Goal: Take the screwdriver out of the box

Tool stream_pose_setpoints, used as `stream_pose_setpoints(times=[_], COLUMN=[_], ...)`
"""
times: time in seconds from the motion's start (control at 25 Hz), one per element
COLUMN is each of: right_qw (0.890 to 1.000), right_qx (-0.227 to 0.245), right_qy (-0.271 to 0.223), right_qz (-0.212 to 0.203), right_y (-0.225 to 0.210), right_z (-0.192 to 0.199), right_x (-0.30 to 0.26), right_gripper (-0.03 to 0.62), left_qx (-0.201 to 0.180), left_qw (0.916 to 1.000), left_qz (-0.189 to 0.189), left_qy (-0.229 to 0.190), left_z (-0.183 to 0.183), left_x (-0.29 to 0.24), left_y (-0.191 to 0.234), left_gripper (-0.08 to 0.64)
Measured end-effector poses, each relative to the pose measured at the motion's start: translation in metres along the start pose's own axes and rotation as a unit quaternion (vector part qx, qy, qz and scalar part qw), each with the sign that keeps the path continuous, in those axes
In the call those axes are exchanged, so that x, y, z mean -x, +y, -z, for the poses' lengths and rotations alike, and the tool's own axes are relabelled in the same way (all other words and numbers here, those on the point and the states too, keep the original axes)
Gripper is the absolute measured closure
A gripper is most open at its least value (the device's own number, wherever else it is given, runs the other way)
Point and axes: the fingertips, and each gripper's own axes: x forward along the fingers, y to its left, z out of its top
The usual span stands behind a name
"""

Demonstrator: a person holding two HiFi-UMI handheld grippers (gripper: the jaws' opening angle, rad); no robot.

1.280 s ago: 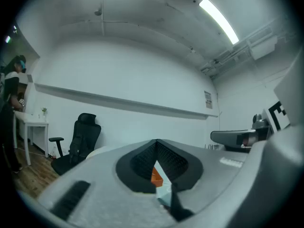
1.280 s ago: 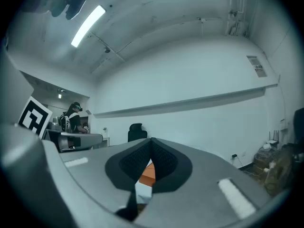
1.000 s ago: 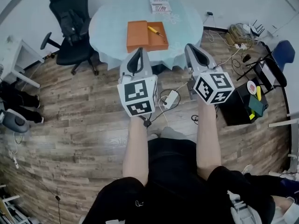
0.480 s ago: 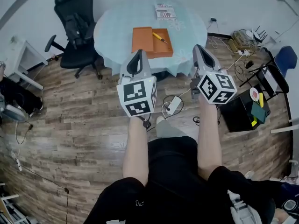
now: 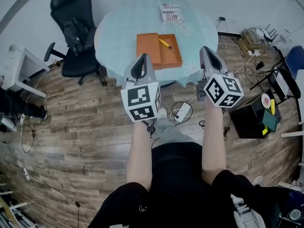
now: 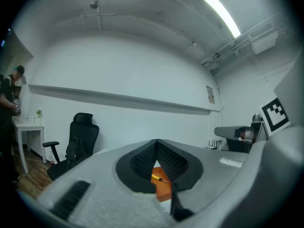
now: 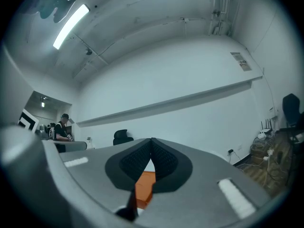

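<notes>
An open orange box [image 5: 158, 50] lies on the round table [image 5: 118, 37] with the pale blue cloth. A yellow-handled screwdriver [image 5: 166, 44] rests in the box's right half. My left gripper [image 5: 141, 57] is held level, shut and empty, with its tip near the table's front edge. My right gripper [image 5: 207, 49] is also shut and empty, by the table's right front edge. Between the left gripper's closed jaws [image 6: 156, 142] I see the screwdriver [image 6: 159, 178] and the box [image 6: 164, 190] ahead. The right gripper [image 7: 152, 141] view shows only the orange box [image 7: 143, 186].
A black office chair [image 5: 72, 28] stands left of the table. Printed packs [image 5: 170, 12] lie at the table's far side. A power strip with cables [image 5: 183, 112] is on the wood floor below the grippers. A black case [image 5: 251, 120] sits at the right, a white desk [image 5: 14, 68] at the left.
Both grippers have moved forward toward the table, still shut. The table and the orange box now sit nearer to the gripper tips in the head view.
</notes>
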Motion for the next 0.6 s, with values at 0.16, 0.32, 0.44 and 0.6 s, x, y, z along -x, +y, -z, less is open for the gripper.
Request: stream_pose_setpoints(times=[0.16,0.32,0.44,0.6], right_qw=[1.000,1.000,1.000,1.000], right_qx=[0.007,0.003,0.000,-0.010], right_qy=[0.003,0.007,0.007,0.014], right_qz=[-0.005,0.008,0.015,0.009], right_y=[-0.012,-0.042,-0.061,-0.074], right_z=[0.009,0.024,0.030,0.042], right_x=[-0.057,-0.116,-0.167,-0.222], right_gripper=[0.580,0.580,0.580,0.580], left_qx=[0.007,0.005,0.003,-0.001], left_qw=[0.9999,0.9988,0.9977,0.9960], left_qz=[-0.003,-0.002,-0.003,-0.001], left_qy=[0.013,0.049,0.067,0.089], left_z=[0.013,0.040,0.050,0.059], left_x=[-0.053,-0.114,-0.161,-0.213], left_y=[0.022,0.046,0.068,0.086], left_gripper=[0.558,0.558,0.558,0.558])
